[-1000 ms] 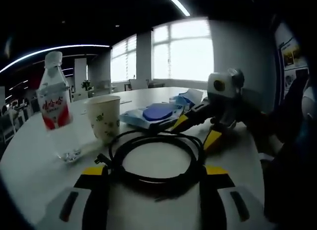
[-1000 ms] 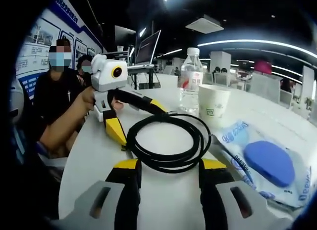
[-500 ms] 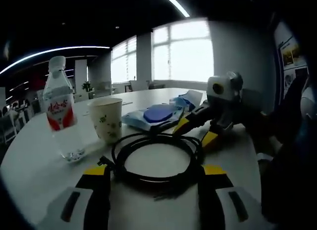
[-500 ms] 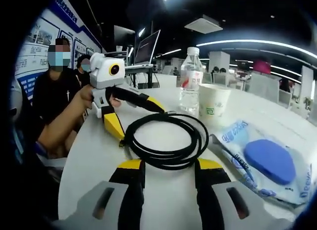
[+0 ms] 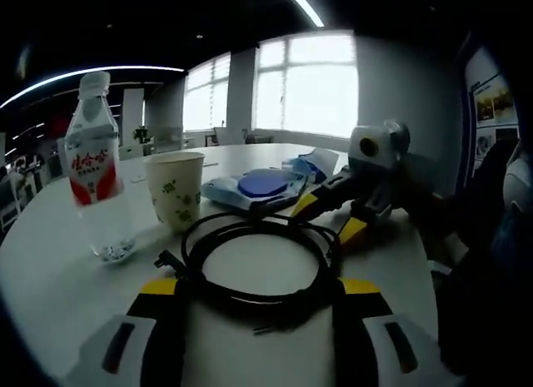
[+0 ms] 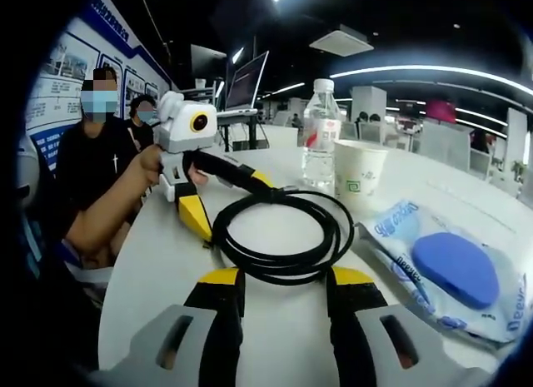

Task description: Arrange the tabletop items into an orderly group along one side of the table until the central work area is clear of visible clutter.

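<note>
White and smooth, the round table (image 5: 58, 279) carries all the things. A black coiled cable (image 6: 279, 237) lies in the middle of it, between the two grippers. Beside the cable there is a flat plastic packet with a blue oval inside (image 6: 454, 270), and its text is too small to read. A clear water bottle with a red label (image 5: 92, 183) stands upright, and a paper cup with a green print (image 5: 175, 191) stands just beside it, near the far edge of the coil.

In the left gripper view, the left gripper (image 5: 258, 291) has its jaws wide apart, one on each side of the near part of the coil. The right gripper (image 6: 279, 283) has its jaws spread the same way around the coil's other side. It seems that neither pair presses the cable, but I cannot tell for sure.
</note>
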`<action>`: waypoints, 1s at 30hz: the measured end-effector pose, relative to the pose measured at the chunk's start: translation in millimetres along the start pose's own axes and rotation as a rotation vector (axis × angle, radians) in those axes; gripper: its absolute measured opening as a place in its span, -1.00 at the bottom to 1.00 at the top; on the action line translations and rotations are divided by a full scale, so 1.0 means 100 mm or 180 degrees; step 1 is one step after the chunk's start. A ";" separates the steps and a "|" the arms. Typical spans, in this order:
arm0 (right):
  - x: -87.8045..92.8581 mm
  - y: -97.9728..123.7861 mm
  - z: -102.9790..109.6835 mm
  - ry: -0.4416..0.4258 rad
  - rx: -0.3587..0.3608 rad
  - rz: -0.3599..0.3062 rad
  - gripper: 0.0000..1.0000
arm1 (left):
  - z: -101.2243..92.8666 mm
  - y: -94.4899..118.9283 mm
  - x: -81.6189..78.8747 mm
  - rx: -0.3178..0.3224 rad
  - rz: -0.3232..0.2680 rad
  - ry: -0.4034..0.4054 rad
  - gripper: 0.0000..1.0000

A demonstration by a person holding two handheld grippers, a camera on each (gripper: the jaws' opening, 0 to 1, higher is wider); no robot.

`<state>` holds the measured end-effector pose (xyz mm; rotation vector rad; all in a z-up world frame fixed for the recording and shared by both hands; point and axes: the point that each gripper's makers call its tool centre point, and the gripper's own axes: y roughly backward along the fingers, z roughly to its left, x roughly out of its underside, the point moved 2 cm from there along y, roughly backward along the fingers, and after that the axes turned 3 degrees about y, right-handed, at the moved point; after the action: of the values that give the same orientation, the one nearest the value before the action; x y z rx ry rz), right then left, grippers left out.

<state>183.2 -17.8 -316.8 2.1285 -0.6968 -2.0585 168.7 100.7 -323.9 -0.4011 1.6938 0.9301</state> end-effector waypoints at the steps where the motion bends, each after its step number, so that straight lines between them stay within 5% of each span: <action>1: 0.00 0.00 0.00 0.0001 -0.0002 -0.0002 -0.27 | -0.01 0.00 0.00 0.0009 0.0000 -0.0006 0.42; 30: -0.05 -0.04 0.14 0.0140 -0.0124 -0.0119 -0.46 | -0.12 0.14 -0.08 -0.0007 -0.0144 -0.0127 0.33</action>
<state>170.9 -9.0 -314.4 2.1747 -0.6110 -2.0194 154.0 99.0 -310.7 -0.4182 1.6413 0.9014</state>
